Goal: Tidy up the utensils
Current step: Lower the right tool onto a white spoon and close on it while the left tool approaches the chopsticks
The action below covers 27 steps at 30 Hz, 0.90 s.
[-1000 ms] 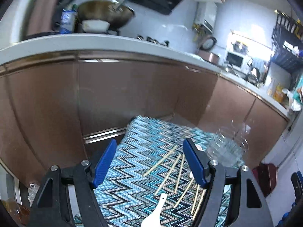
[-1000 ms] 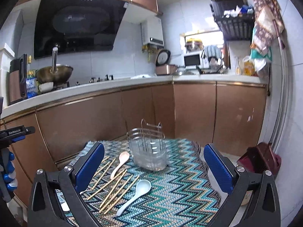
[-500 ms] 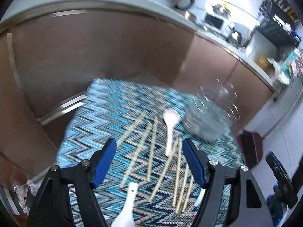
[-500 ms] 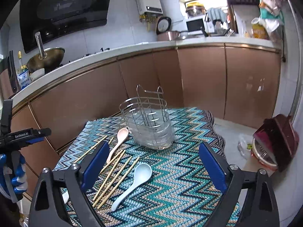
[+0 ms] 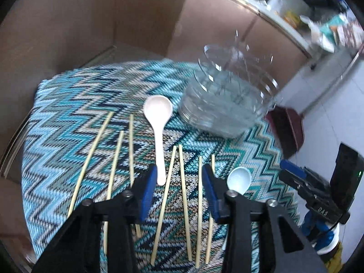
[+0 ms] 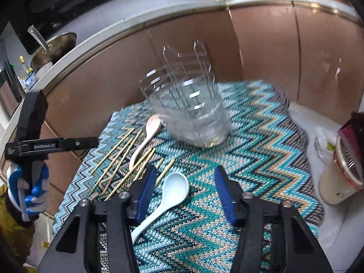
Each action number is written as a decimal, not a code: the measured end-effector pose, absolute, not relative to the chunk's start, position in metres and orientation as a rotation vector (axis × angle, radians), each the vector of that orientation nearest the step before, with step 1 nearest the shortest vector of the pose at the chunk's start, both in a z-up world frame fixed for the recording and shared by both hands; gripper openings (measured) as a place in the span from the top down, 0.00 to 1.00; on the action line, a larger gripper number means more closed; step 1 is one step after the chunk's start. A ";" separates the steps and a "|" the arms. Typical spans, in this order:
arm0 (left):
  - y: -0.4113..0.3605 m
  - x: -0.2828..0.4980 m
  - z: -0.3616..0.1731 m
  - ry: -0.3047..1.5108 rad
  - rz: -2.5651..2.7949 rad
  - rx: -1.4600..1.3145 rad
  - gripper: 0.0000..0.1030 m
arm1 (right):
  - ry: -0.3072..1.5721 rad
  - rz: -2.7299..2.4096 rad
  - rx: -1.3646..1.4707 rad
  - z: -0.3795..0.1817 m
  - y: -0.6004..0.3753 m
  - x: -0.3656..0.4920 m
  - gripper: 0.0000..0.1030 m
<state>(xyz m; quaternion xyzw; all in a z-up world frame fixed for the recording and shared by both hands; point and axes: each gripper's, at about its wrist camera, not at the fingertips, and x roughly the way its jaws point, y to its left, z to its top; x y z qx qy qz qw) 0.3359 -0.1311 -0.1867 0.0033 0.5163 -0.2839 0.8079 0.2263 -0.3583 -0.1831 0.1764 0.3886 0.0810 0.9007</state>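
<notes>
Lying loose on a zigzag cloth of blue, teal and cream are the utensils: a scatter of pale wooden chopsticks, a pinkish-white spoon and a pale blue spoon. The pinkish spoon lies among the chopsticks with its bowl pointing toward a wire utensil holder, which stands upright on the cloth just beyond it, blurred by motion. The blue spoon lies apart from the pinkish one, on the side away from most of the chopsticks.

The left hand-held gripper hangs above the chopsticks, its blue-padded jaws partly spread after just closing inward; two chopsticks and the tip of the pinkish spoon's handle show in the gap below, and the pads do not appear to press on any of them. The right hand-held gripper hangs over the blue spoon, jaws likewise partly spread after just closing inward; the spoon's bowl lies between the pads and the handle runs out under the left pad, with no grip visible.

In the right wrist view, a gloved hand in blue and white holds the left tool's handle. Brown cabinet doors stand behind the cloth, and a wok sits on the counter above them.
</notes>
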 end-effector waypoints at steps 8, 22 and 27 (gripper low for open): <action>-0.156 0.357 -0.215 1.123 -0.633 0.212 0.77 | 0.875 0.206 0.382 -0.208 -0.355 0.243 0.62; -0.173 0.364 -0.240 1.158 -0.673 0.332 0.77 | 0.870 0.207 0.387 -0.221 -0.362 0.248 0.62; -0.176 0.370 -0.240 1.176 -0.677 0.349 0.77 | 0.896 0.236 0.405 -0.228 -0.366 0.253 0.62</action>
